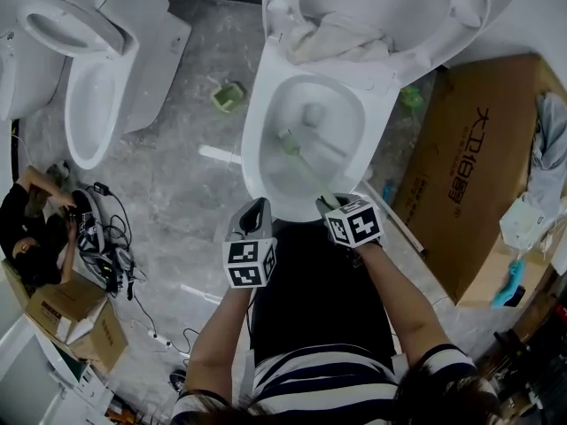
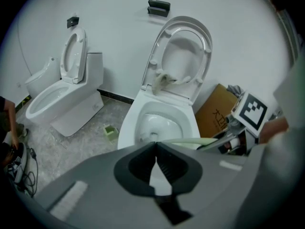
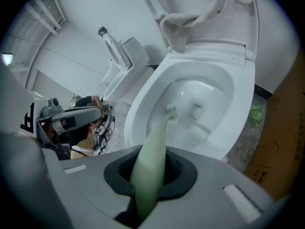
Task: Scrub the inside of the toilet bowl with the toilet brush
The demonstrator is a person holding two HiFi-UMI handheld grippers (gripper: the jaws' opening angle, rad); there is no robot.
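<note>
Far left: a crouching person (image 1: 31, 224) beside a tangle of black cables (image 1: 104, 242) and small brown cardboard boxes (image 1: 75, 317), all on the grey marbled floor (image 1: 177, 175). Above them in the head view is a second white toilet (image 1: 97, 96), seat up. A small green square holder (image 1: 229, 96) stands on the floor between the two toilets.

Left gripper (image 1: 256, 207) hangs just short of the front rim of the white toilet bowl (image 1: 252, 158). Its jaws are pressed together with the tips meeting and nothing between them.

The bowl is in the centre with the white lid (image 1: 399, 7) raised. A crumpled beige cloth (image 1: 337, 38) lies at the hinge behind the rim. The pale green toilet brush (image 1: 308, 168) slants down into the bowl. Its white bristle head (image 3: 172, 112) sits low at the inner left wall, near the drain hole, though contact is hard to confirm. The handle runs back over the front rim.

Right gripper (image 1: 330, 204) is just right of the left one, jaws pinching the brush handle near its upper end, and the handle fills the gap between them.

Far right: a large brown cardboard box with black print (image 1: 483, 175) beside the toilet, with a small green object (image 1: 410, 97) on the floor between box and bowl.
</note>
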